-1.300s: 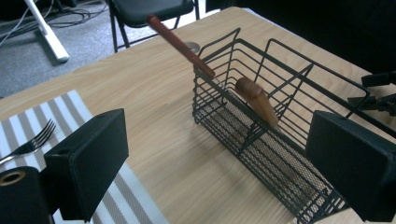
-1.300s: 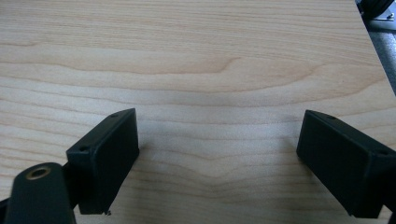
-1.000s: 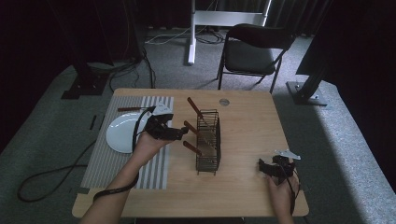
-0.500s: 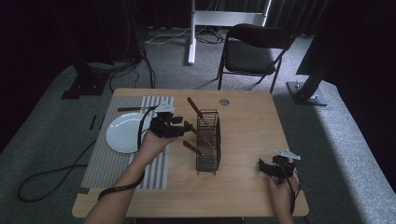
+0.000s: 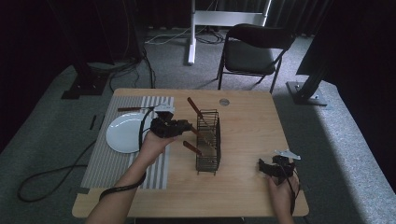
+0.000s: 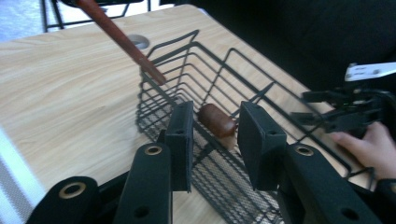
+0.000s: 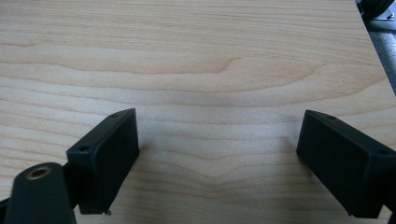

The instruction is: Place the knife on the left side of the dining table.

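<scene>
Left gripper view had the left gripper at the black wire basket, jaws just closing around a brown wooden utensil handle poking from the basket; pads near it, contact not visible. A second brown handle leaned out of the basket's far end. Right gripper sat wide open, holding nothing, well clear of the basket over the light wooden table.
</scene>
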The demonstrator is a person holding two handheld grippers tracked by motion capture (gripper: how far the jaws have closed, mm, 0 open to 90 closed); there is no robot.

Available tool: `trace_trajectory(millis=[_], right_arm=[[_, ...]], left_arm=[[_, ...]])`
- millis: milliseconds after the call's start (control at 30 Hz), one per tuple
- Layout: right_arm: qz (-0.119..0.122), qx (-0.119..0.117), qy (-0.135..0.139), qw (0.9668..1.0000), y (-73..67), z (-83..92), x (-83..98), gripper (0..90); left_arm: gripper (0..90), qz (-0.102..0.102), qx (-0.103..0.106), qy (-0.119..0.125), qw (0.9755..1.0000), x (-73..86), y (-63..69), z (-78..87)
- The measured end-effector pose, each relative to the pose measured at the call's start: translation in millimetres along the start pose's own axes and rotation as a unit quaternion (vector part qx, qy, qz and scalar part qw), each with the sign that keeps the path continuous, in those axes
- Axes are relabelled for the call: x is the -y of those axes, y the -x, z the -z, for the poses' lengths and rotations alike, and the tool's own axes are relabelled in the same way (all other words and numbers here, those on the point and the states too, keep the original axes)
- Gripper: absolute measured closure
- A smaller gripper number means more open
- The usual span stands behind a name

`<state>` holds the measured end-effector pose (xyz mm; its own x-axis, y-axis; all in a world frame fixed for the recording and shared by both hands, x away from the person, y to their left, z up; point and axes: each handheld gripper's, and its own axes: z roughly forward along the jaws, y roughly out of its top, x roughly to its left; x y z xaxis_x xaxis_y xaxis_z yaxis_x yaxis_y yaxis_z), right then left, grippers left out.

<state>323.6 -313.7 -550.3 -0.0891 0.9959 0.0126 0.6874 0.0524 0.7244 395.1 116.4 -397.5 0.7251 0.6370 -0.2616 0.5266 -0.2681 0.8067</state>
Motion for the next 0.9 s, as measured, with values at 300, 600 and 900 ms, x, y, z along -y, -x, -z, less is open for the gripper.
trace_trajectory(millis=[300, 600, 900], right_arm=[[0.000, 0.000, 0.000, 1.0000, 0.0, 0.0, 0.0, 12.1], [-0.001, 0.000, 0.000, 1.0000, 0.0, 0.0, -0.1, 12.1], [0.000, 0.000, 0.000, 1.0000, 0.0, 0.0, -0.1, 12.1]], left_arm=[[73.7, -0.023, 0.025, -0.003, 0.9994, -5.1, 15.8, 2.4], [75.0, -0.036, 0.024, -0.003, 0.9991, -11.8, 28.2, -1.6], [75.2, -0.039, 0.018, 0.006, 0.9991, -17.4, 34.7, -0.2]])
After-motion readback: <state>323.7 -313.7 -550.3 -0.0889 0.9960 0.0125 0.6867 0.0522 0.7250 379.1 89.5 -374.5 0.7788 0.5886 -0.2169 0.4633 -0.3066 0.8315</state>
